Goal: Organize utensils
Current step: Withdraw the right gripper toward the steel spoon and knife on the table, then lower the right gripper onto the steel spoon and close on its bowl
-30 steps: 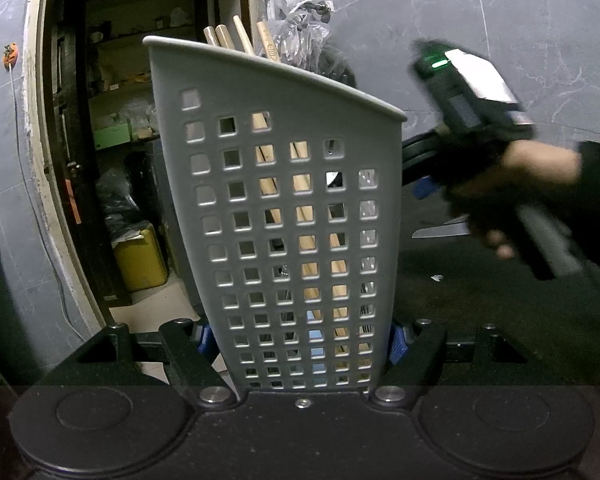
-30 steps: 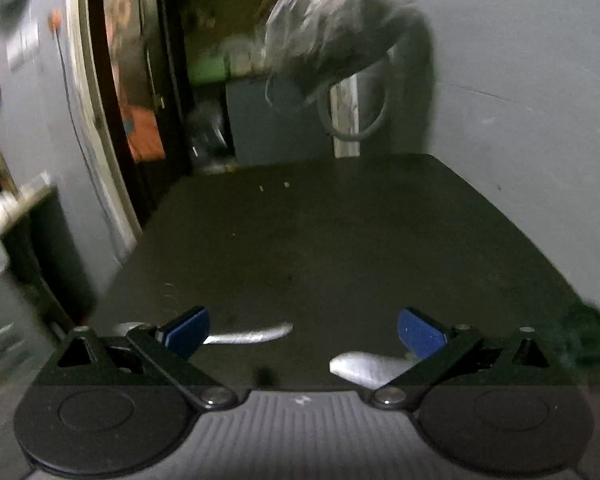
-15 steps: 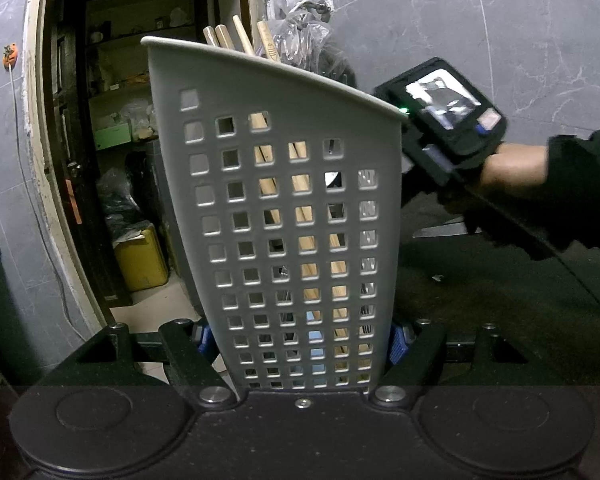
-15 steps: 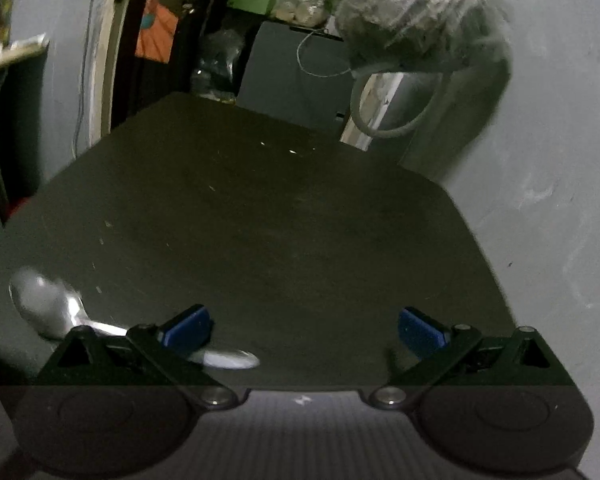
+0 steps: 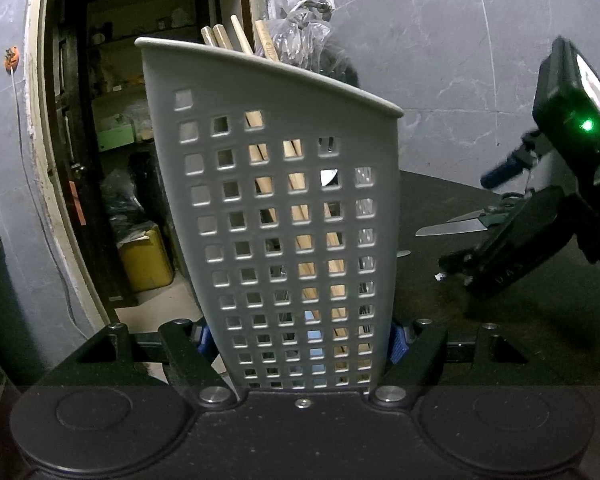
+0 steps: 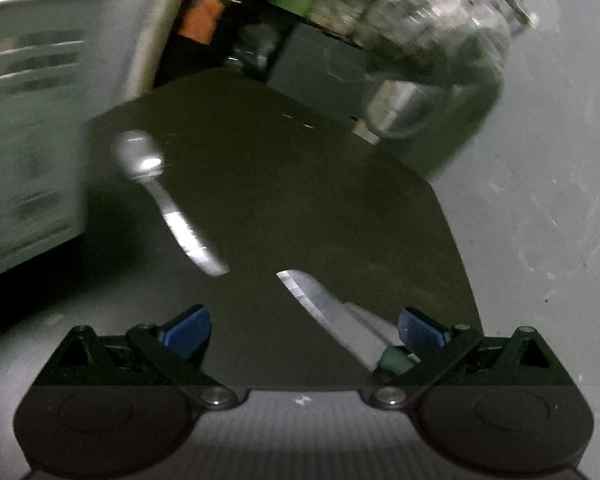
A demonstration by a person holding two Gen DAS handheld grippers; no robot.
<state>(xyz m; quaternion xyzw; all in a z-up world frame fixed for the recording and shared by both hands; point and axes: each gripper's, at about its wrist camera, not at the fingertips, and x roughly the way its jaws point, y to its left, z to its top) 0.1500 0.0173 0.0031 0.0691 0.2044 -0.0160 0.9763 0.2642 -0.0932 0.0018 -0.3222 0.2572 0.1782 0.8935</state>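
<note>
dark table | 1 spoon | 1 scissors | 1 holder

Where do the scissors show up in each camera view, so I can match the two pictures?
Left wrist view: the scissors lie on the dark table at mid right, blades pointing left, handles hidden behind the right gripper.
Right wrist view: the scissors sit low and centre-right, tip pointing up-left, handle end by the right blue finger pad.
Shared landmark: the grey perforated utensil holder, which fills the centre of the left view and the left edge of the right view.
</note>
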